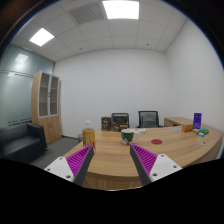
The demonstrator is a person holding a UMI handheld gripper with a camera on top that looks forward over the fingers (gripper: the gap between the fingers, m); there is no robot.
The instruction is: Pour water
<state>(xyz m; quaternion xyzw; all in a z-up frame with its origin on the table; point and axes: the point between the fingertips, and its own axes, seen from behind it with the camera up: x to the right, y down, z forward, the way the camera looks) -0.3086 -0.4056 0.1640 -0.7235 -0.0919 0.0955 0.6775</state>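
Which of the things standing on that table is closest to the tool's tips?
The small green-and-white cup is, standing just beyond the open tool, between its two fingers. The yellow container stands farther left; the purple item is far right.

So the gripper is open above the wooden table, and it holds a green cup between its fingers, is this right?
Not quite. The gripper is open above the wooden table, but nothing is between its fingers. The gripper view shows the green cup standing on the table, beyond the fingers.
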